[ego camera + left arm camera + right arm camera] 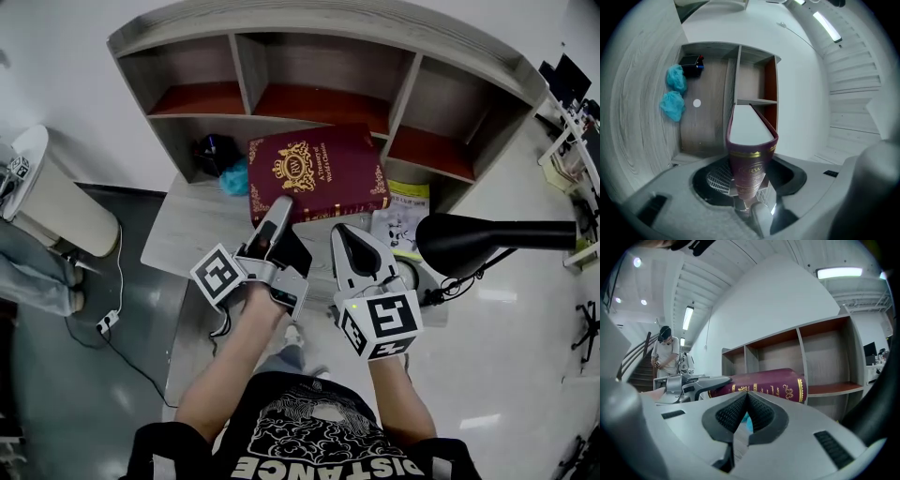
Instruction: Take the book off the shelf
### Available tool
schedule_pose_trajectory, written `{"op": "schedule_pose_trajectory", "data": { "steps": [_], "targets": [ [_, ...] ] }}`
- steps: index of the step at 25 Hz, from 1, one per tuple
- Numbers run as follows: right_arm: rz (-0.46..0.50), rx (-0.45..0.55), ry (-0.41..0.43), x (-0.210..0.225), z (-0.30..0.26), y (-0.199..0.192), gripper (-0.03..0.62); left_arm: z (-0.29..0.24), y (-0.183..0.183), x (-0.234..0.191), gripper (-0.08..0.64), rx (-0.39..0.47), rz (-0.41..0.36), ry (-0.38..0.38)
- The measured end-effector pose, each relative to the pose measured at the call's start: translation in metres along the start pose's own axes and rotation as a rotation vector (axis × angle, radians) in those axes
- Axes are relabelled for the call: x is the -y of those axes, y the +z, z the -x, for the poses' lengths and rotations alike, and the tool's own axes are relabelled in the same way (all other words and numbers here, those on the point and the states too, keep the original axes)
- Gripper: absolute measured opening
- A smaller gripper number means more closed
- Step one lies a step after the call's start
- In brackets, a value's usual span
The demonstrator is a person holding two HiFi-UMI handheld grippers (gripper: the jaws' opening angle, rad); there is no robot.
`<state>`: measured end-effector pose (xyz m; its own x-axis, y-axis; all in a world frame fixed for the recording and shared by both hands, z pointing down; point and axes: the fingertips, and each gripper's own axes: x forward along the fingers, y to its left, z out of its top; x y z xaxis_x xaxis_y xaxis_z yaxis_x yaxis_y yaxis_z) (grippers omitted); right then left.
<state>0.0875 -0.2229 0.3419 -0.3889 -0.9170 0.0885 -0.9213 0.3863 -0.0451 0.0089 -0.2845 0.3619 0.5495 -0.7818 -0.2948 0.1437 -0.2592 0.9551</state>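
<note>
A thick maroon book (314, 169) with gold print lies flat in the air over the desk, in front of the wooden shelf (403, 84). My left gripper (279, 208) is shut on its near edge. In the left gripper view the book (750, 140) stands on edge between the jaws of that gripper (747, 187), with the shelf (740, 70) behind. My right gripper (342, 234) hovers just right of the book's near edge, shut and empty. In the right gripper view its jaws meet at the gripper's tip (746, 397), and the book (764, 386) and the left gripper (693, 383) show beyond.
Blue cloths (234, 178) and a small black object (214, 150) lie in the shelf's lower left bay. A black lamp (487, 242) reaches in from the right above a leaflet (405, 211). A white bin (56, 202) stands at left. A person (665, 352) stands far off.
</note>
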Motion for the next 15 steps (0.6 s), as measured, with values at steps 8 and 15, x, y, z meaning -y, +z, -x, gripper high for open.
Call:
{"op": "schedule_pose_trajectory", "data": {
  "steps": [8, 15],
  "targets": [
    [-0.003, 0.010, 0.009, -0.007, 0.025, -0.002, 0.016, 0.029, -0.019, -0.002, 0.202, 0.015, -0.002, 0.021],
    [-0.001, 0.008, 0.013, -0.012, 0.035, -0.003, 0.016, 0.039, -0.029, -0.002, 0.202, 0.016, 0.006, 0.024]
  ]
}}
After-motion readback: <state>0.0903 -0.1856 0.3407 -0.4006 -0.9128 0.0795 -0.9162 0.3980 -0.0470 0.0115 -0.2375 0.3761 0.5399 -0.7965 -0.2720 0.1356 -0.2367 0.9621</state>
